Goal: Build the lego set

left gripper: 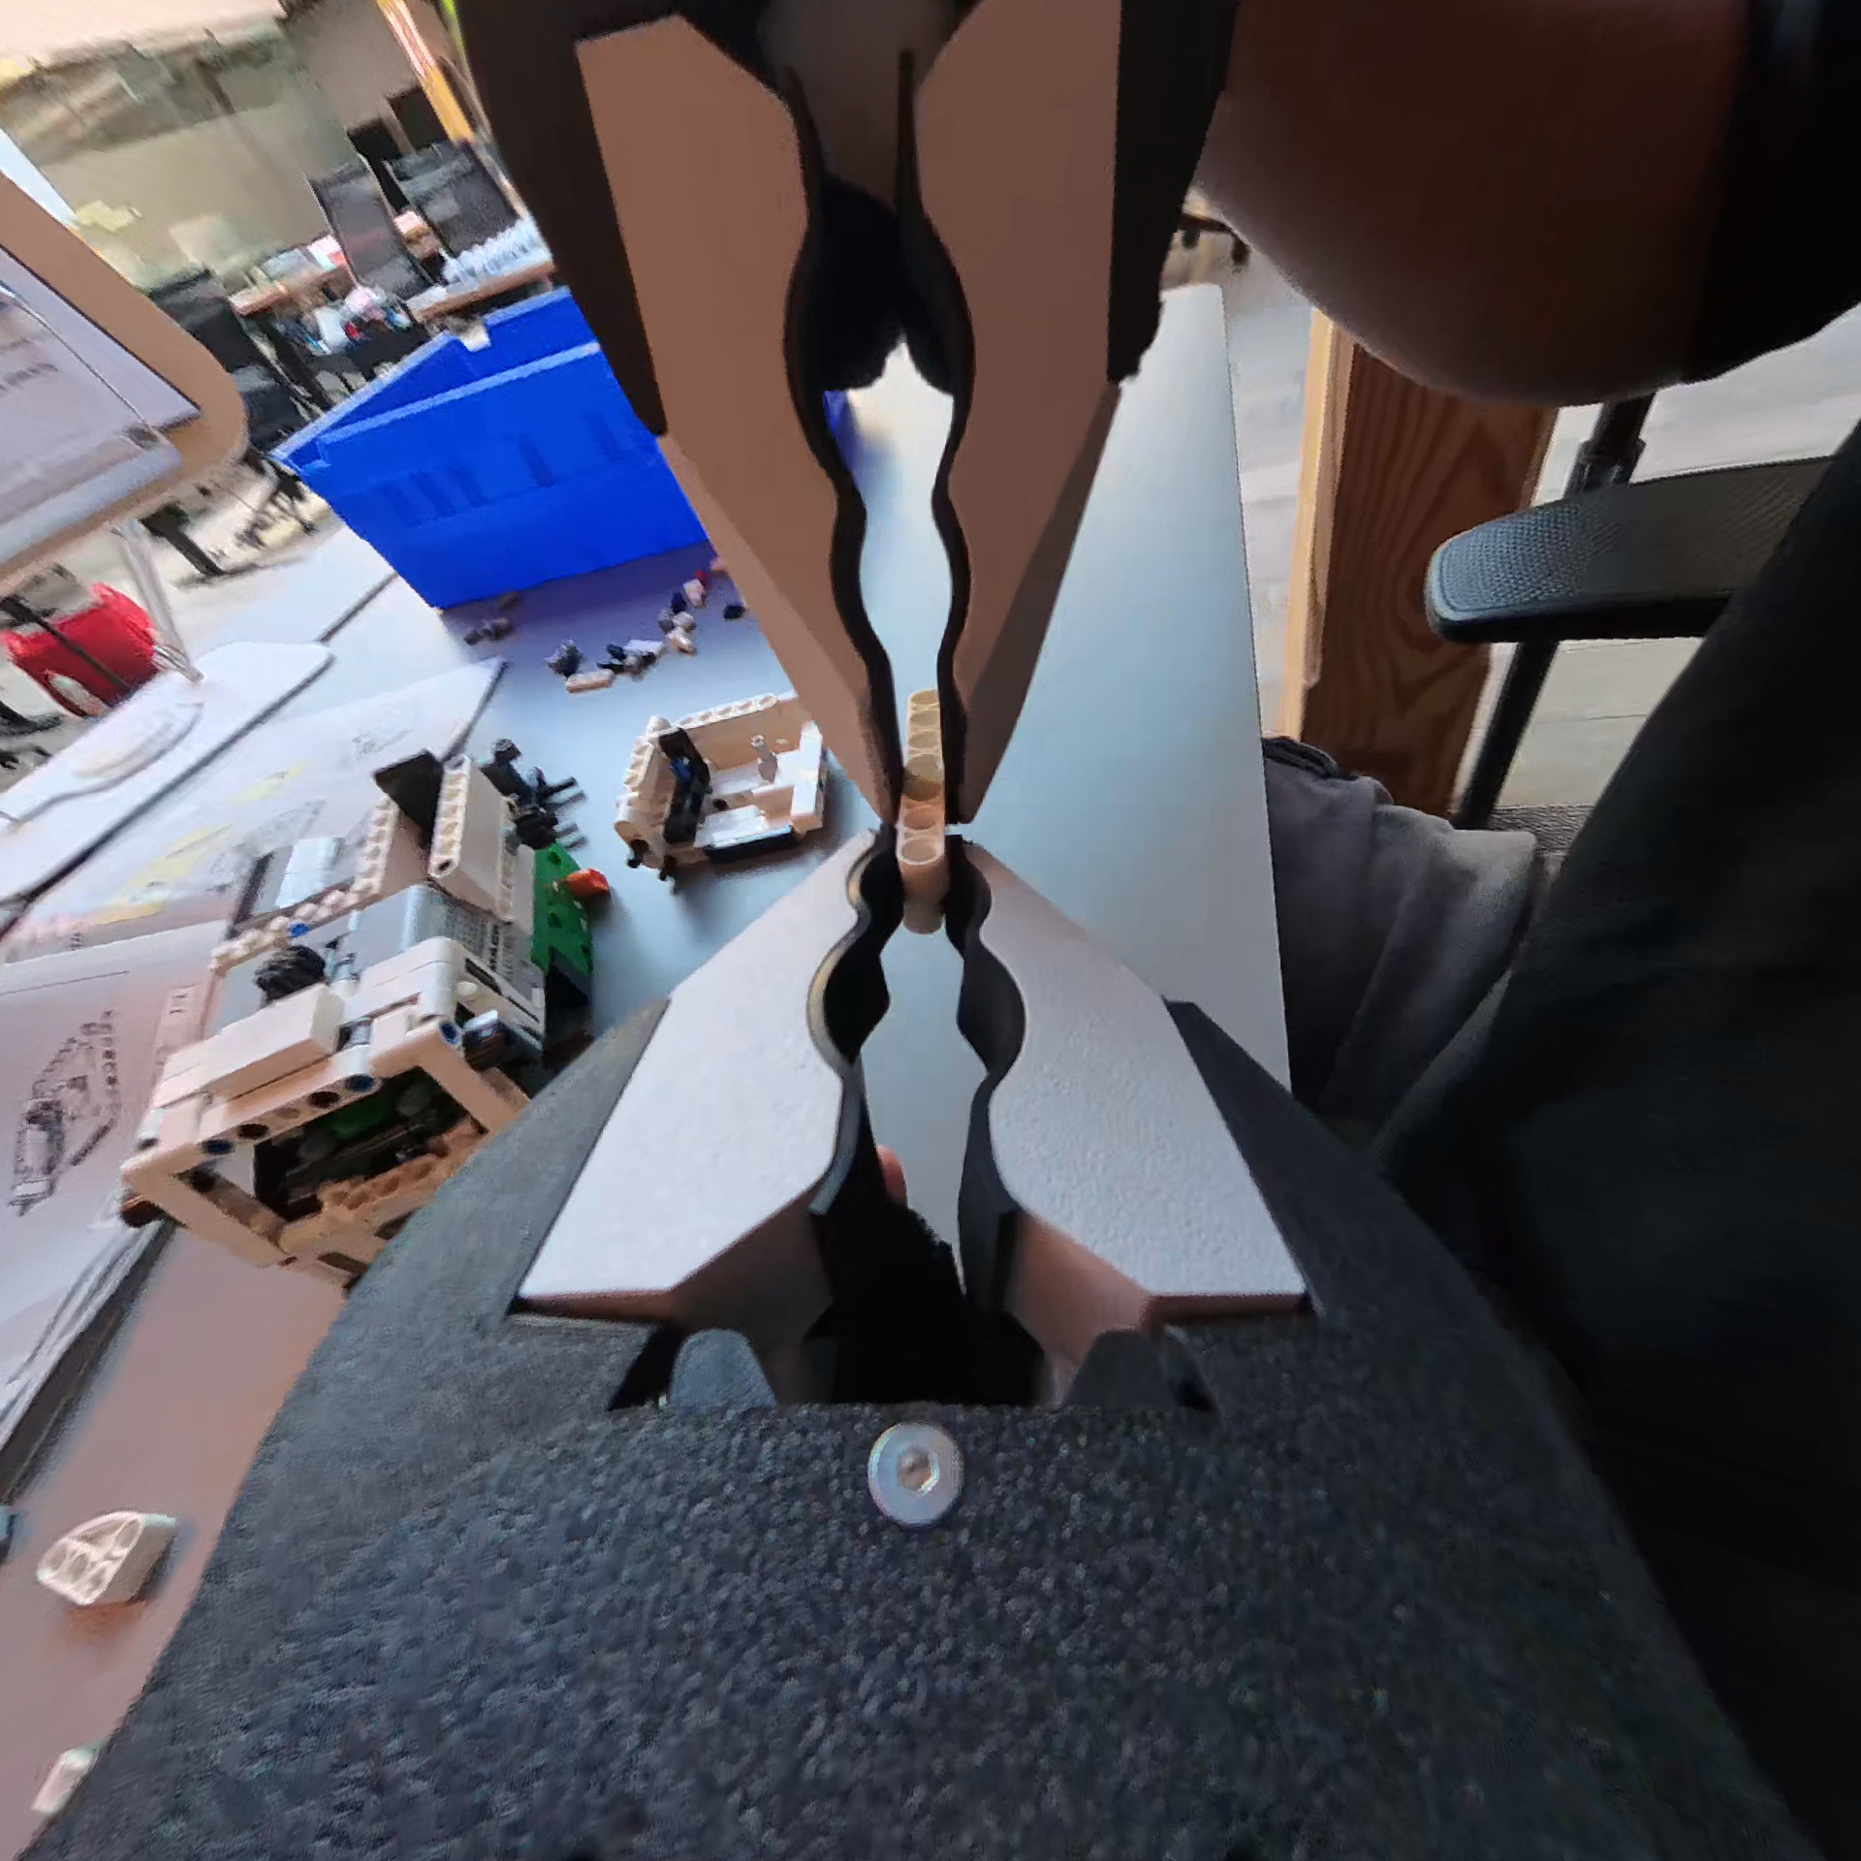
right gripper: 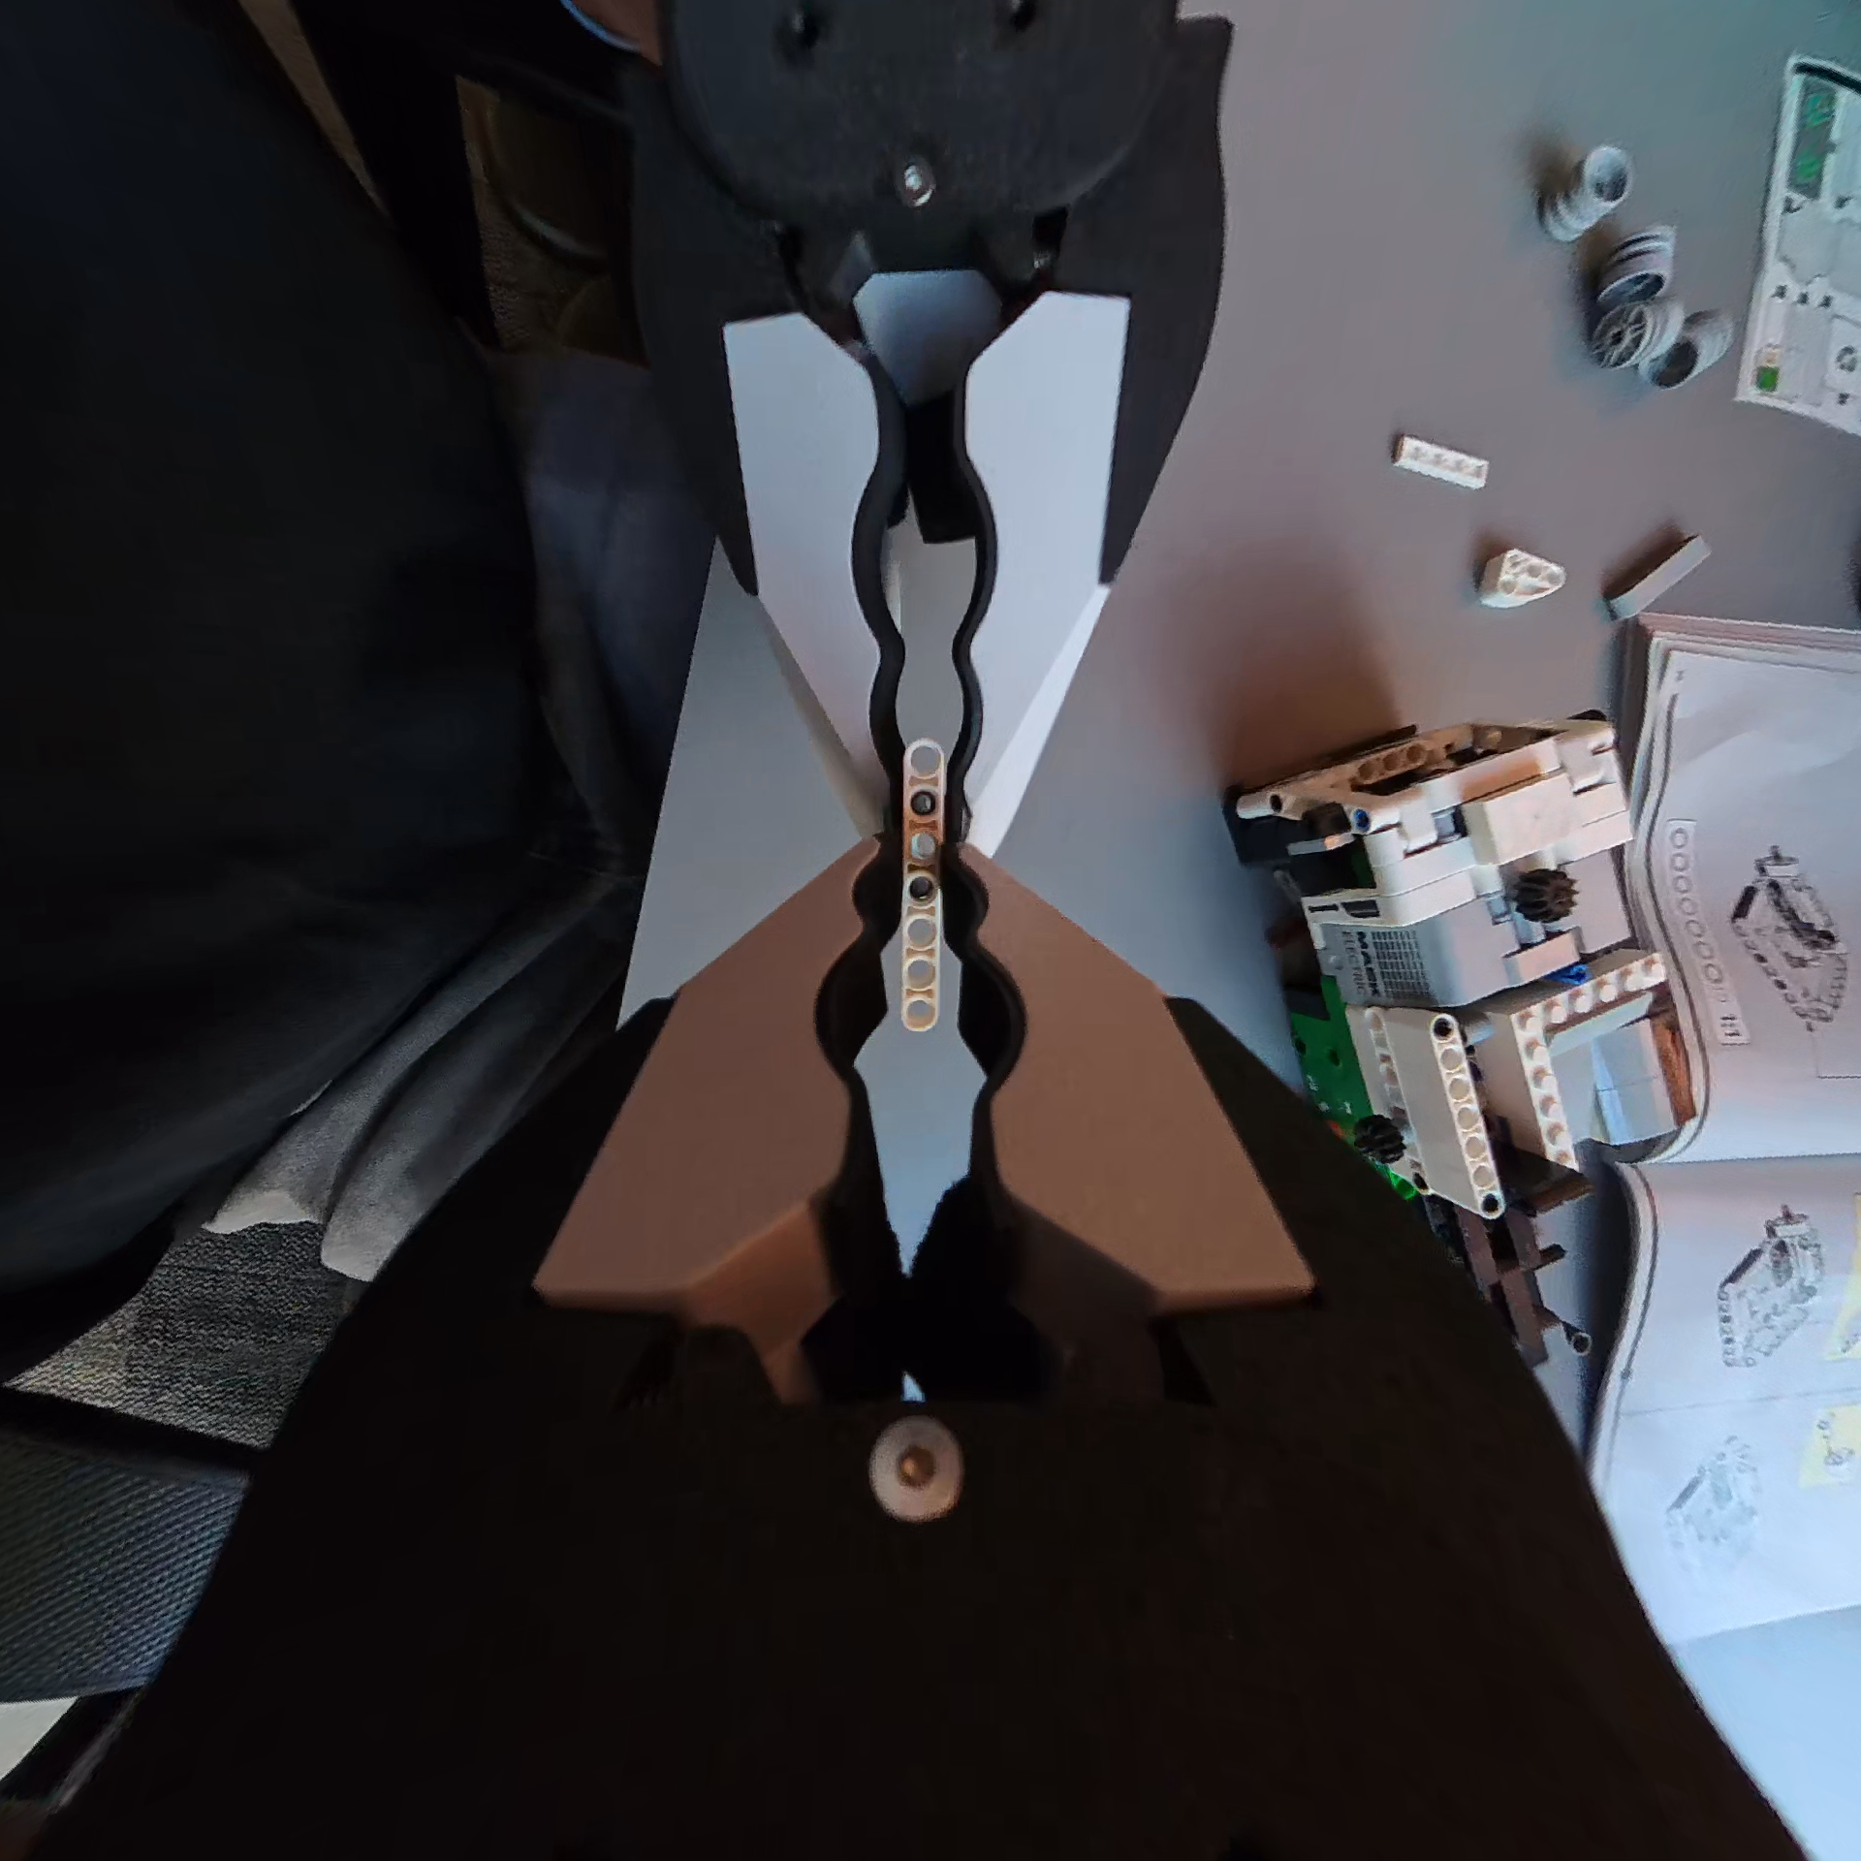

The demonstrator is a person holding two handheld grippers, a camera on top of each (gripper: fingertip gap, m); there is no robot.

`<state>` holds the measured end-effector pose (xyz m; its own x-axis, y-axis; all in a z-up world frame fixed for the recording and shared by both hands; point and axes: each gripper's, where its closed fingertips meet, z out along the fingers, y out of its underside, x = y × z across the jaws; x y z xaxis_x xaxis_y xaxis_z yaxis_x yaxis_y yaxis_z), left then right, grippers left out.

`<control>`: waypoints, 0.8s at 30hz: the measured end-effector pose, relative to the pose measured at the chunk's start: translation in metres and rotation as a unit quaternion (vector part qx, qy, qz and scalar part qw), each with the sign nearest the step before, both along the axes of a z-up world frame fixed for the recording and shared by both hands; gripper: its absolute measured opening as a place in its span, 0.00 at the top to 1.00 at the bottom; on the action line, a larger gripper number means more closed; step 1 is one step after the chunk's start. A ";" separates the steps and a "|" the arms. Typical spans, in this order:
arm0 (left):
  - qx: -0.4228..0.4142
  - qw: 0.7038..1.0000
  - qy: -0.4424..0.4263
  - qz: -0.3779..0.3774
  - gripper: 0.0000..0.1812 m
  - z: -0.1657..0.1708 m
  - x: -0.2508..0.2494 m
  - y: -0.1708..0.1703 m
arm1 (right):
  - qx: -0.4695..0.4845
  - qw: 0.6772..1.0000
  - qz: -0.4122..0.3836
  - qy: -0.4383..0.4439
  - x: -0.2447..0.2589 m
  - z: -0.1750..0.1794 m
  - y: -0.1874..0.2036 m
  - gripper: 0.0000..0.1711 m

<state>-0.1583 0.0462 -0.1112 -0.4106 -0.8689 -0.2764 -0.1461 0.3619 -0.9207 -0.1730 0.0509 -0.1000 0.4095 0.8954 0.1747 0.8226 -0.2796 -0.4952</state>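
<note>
we hold a white technic beam (right gripper: 922,886) in the air over the tabletop (left gripper: 1128,645) edge, left claw (left gripper: 921,856) and right claw (right gripper: 921,856) both clamped on it tip to tip. before freeing 1 claw, we should keep the beam straight and carry it to the truck model (right gripper: 1460,937).

Your grey table (left gripper: 1128,645) carries, left of your left gripper, the large white-and-green truck build (left gripper: 342,1088), a smaller white cab assembly (left gripper: 730,775) beyond it, loose small pieces (left gripper: 624,645), a blue bin (left gripper: 504,473) farther off, open instruction booklets (right gripper: 1772,1007), grey wheels (right gripper: 1631,292) and a white beam (right gripper: 1440,461).
</note>
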 end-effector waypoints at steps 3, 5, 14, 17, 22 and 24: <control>0.026 0.999 -0.047 0.003 0.96 0.008 -0.001 -0.002 | 0.006 1.000 0.000 -0.005 -0.003 0.008 -0.003 0.96; 0.016 0.999 -0.046 -0.002 0.96 0.009 -0.001 -0.002 | 0.013 1.000 0.004 -0.009 -0.003 0.009 -0.003 0.96; -0.052 0.997 -0.051 -0.014 0.96 0.020 -0.004 0.005 | 0.025 1.000 0.006 0.010 -0.006 0.019 0.007 0.95; -0.066 0.996 -0.051 -0.017 0.96 0.023 -0.005 0.006 | 0.035 0.999 0.011 0.009 -0.006 0.020 0.009 0.94; -0.072 0.996 -0.056 -0.014 0.96 0.025 -0.005 0.008 | 0.042 0.999 0.012 0.008 -0.007 0.022 0.011 0.92; -0.075 0.995 -0.058 -0.013 0.96 0.026 -0.006 0.009 | 0.034 0.999 0.009 0.019 -0.008 0.023 0.010 0.90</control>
<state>-0.1638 0.0551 -0.0854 -0.4070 -0.8932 -0.1908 -0.0270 0.2206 -0.9750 -0.1811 0.0610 -0.0774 0.4001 0.8897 0.2200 0.8077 -0.2289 -0.5434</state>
